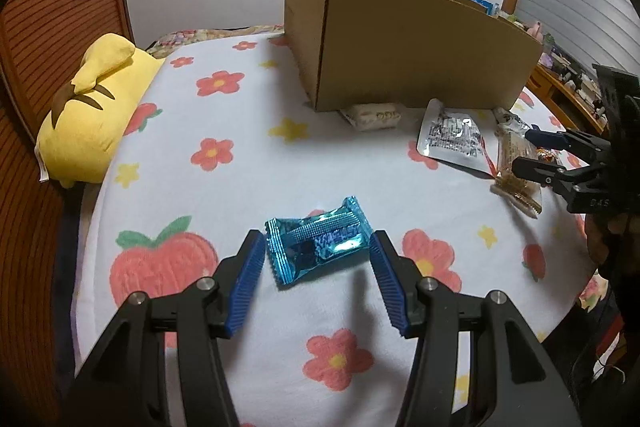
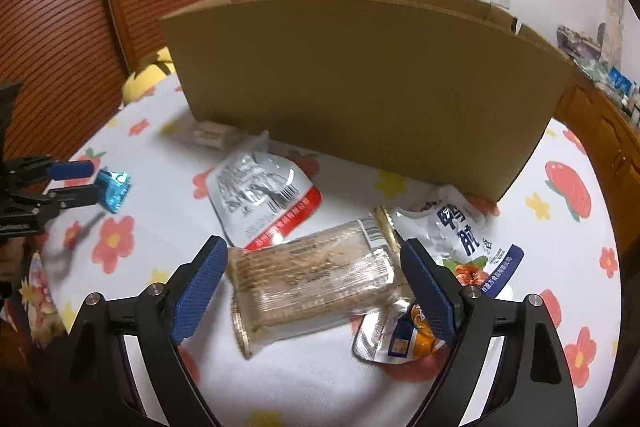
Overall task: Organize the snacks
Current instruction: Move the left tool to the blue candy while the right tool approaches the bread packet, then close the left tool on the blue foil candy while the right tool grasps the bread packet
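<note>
A shiny blue candy packet [image 1: 318, 245] [image 2: 114, 189] lies on the flowered blanket [image 1: 240, 163]. My left gripper [image 1: 317, 243] [image 2: 91, 181] is open, one blue pad close on each side of it. A brown bar in clear wrap [image 2: 312, 279] [image 1: 516, 167] lies further right. My right gripper [image 2: 314, 245] [image 1: 526, 149] stands wide open over the bar, its fingers flanking both ends without pressing. A tall open cardboard box [image 1: 400, 39] [image 2: 360, 87] stands behind the snacks.
A silver pouch with a red stripe [image 2: 264, 195], a white printed pouch [image 2: 460, 235] and a small orange packet [image 2: 404, 339] crowd the bar. A beige packet [image 1: 374, 115] lies against the box. A yellow plush [image 1: 92, 107] sits left by the wooden headboard.
</note>
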